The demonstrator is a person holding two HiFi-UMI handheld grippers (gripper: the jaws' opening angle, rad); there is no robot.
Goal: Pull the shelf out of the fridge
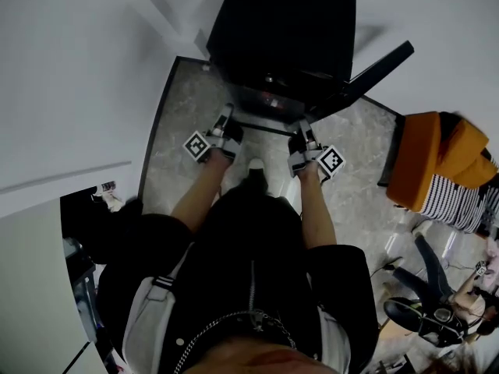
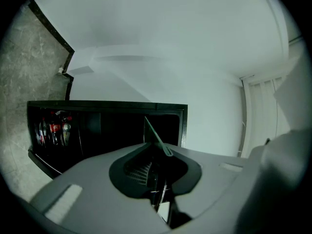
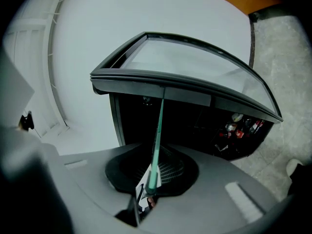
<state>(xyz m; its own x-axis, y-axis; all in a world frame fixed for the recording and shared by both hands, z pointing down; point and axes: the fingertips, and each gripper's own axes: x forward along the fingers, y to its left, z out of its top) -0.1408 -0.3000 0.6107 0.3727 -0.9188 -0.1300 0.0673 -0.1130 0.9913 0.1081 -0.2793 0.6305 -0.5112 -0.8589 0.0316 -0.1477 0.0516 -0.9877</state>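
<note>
You had both grippers closed on the glass shelf (image 3: 158, 130). The left gripper (image 1: 228, 117) pinched its near edge toward the left end and the right gripper (image 1: 302, 129) pinched it toward the right end. In each gripper view the pane ran edge-on as a thin green line from between the jaws into the dark fridge (image 1: 284, 29). The shelf lay level at the fridge's mouth, its near edge spanning the gap between your two grippers (how deep it sat inside could not be told). Red-labelled bottles (image 2: 53, 130) stood lower in the cabinet, beneath the shelf. The door (image 1: 382, 67) stood swung open to the right, beyond the right gripper and apart from it. Grey stone floor (image 1: 183, 123) lay open to the left of the fridge and on the near side around your legs. An orange seat (image 1: 425, 158) sat well apart on the right.
</note>
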